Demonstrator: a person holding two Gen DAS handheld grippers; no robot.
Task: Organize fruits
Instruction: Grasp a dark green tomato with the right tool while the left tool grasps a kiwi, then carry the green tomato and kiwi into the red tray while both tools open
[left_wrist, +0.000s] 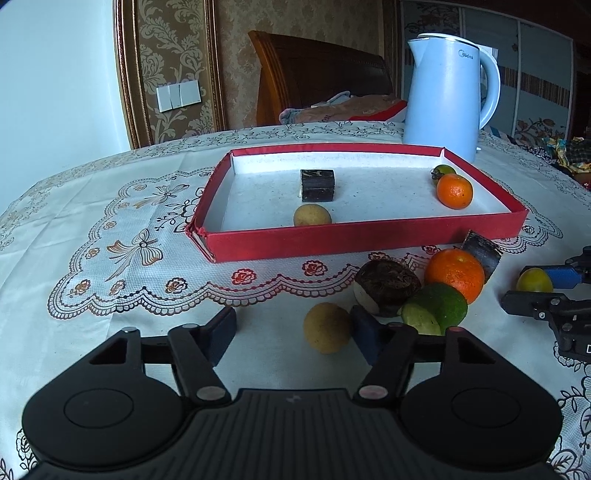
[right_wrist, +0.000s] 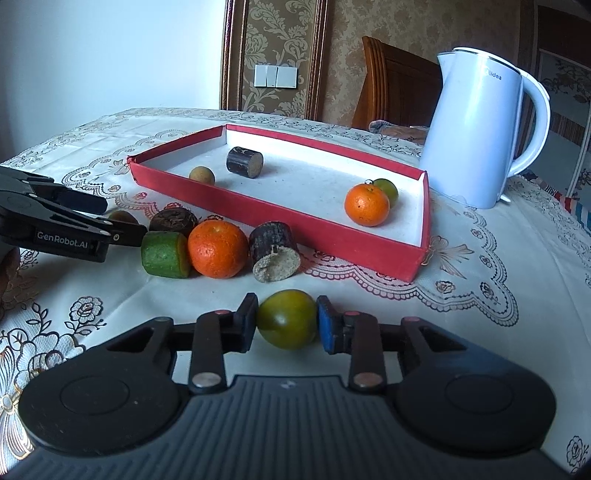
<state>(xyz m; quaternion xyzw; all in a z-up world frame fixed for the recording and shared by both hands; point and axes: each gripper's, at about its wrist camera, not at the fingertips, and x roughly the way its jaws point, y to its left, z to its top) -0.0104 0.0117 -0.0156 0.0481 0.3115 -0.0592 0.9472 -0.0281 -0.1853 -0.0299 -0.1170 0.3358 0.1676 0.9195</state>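
A red tray (left_wrist: 332, 242) (right_wrist: 295, 225) holds a dark sugarcane piece (left_wrist: 317, 185), a tan longan (left_wrist: 312, 216), an orange (left_wrist: 454, 191) and a green tomato (left_wrist: 443, 170). On the cloth in front lie a tan longan (left_wrist: 327, 328), a brown round piece (left_wrist: 386, 288), a green cucumber chunk (left_wrist: 436, 308), an orange (left_wrist: 454, 274) (right_wrist: 217, 249) and a dark sugarcane piece (right_wrist: 273, 245). My left gripper (left_wrist: 293, 336) is open around the longan, which sits by its right finger. My right gripper (right_wrist: 286, 323) is shut on a green-yellow tomato (right_wrist: 287, 319).
A pale blue kettle (left_wrist: 448, 94) (right_wrist: 480, 136) stands behind the tray at the right. The table has a white lace-patterned cloth (left_wrist: 110, 258). A wooden headboard and bedding lie beyond the table.
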